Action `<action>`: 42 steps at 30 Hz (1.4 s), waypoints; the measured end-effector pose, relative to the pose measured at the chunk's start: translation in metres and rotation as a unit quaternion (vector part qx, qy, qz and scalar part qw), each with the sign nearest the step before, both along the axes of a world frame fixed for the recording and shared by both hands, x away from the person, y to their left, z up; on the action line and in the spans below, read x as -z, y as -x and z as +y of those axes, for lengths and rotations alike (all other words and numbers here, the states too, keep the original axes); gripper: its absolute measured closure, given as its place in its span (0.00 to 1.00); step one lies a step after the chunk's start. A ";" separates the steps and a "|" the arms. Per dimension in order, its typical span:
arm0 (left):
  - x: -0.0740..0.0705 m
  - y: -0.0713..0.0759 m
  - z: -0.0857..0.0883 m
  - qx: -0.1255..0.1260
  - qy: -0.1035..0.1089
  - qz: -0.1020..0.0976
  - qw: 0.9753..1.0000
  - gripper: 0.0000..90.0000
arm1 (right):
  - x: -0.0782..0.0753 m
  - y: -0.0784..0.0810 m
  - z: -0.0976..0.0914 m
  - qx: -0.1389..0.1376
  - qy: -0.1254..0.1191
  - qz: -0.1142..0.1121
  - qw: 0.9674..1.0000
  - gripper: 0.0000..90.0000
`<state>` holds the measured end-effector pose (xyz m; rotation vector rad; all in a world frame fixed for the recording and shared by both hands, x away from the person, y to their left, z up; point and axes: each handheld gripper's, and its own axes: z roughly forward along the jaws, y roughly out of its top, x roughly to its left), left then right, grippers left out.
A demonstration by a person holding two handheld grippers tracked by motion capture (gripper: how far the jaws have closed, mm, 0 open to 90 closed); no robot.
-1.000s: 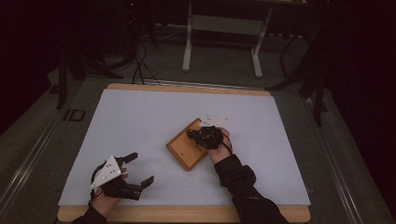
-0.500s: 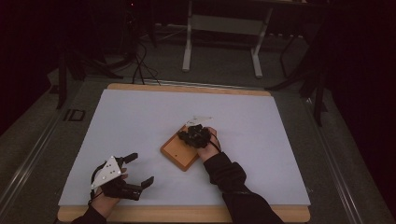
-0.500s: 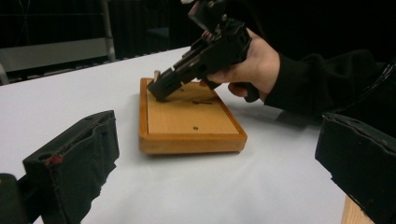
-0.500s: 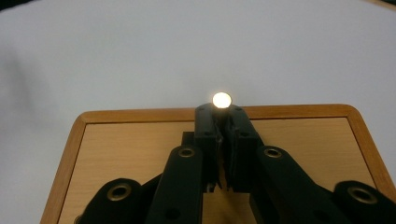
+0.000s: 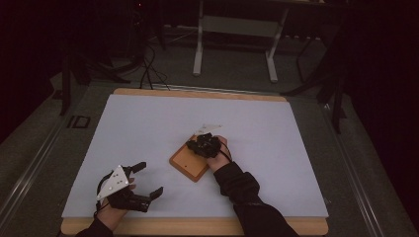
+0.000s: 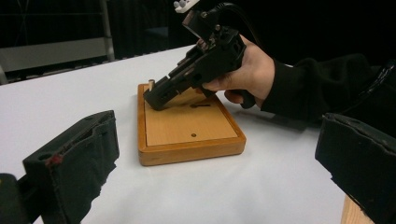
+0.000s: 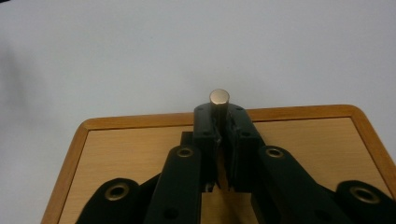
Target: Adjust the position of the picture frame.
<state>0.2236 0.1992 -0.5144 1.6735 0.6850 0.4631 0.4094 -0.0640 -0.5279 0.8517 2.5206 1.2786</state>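
Note:
A flat wooden board (image 5: 184, 167) with a raised rim lies mid-table. In the right gripper view a small pale peg (image 7: 219, 100) stands upright at the board's far edge (image 7: 116, 154), and my right gripper (image 7: 219, 119) is shut on it. From the left gripper view the right gripper (image 6: 156, 95) slants down onto the board's (image 6: 187, 135) far corner, with the peg (image 6: 151, 84) just showing at its tips. My left gripper (image 5: 151, 177) rests open near the front left of the table, empty and well clear of the board; its jaws (image 6: 215, 154) frame the board from the side.
A white sheet (image 5: 148, 123) covers the wooden tabletop. Small holes and a slot (image 6: 201, 106) mark the board's top. Beyond the table's far edge stand a metal frame (image 5: 237, 44) and cables on a dark floor.
My right hand has moved left and toward me, sinking onto the board's far corner. The board looks slightly further left than before. The left gripper has stayed put.

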 end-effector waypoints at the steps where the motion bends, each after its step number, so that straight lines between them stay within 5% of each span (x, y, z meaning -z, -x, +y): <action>1: 0.000 0.000 0.000 0.000 0.000 0.000 1.000 0.00 | 0.000 -0.002 -0.002 -0.003 -0.008 0.010 1.000 0.91; 5: 0.000 0.000 0.000 -0.001 0.000 0.000 1.000 0.00 | -0.002 -0.002 -0.007 -0.013 -0.019 0.018 1.000 0.77; 15: 0.002 -0.001 -0.002 -0.019 -0.008 0.004 1.000 0.01 | -0.008 0.004 -0.041 0.005 -0.031 -0.007 0.999 0.71; 18: 0.003 -0.004 -0.004 -0.017 0.002 0.034 0.999 0.04 | -0.012 0.006 -0.051 0.007 -0.042 -0.018 0.999 0.65; 24: 0.000 -0.004 -0.014 -0.013 -0.008 0.071 0.997 0.09 | -0.017 0.003 -0.071 0.032 -0.045 -0.029 0.998 0.70; 27: -0.001 -0.007 -0.019 -0.024 -0.033 0.077 0.996 0.24 | -0.018 0.002 -0.075 0.036 -0.042 -0.033 0.998 0.71; 29: -0.001 -0.010 -0.020 -0.033 -0.034 0.084 0.995 0.52 | -0.019 0.002 -0.077 0.038 -0.040 -0.035 0.998 0.74; 30: -0.001 -0.011 -0.021 -0.033 -0.033 0.087 0.995 0.54 | -0.020 0.001 -0.078 0.037 -0.039 -0.036 0.998 0.78; 34: -0.003 -0.011 -0.025 -0.035 -0.051 0.073 0.995 0.83 | -0.020 -0.003 -0.078 0.031 -0.031 -0.027 0.999 0.90; 36: -0.003 -0.008 -0.026 -0.041 -0.061 0.063 0.995 0.84 | -0.019 -0.007 -0.075 0.032 -0.025 -0.022 0.999 0.96; 42: -0.004 -0.005 -0.020 -0.039 -0.028 0.054 0.997 0.76 | -0.015 -0.020 -0.058 0.021 -0.006 -0.017 1.000 1.00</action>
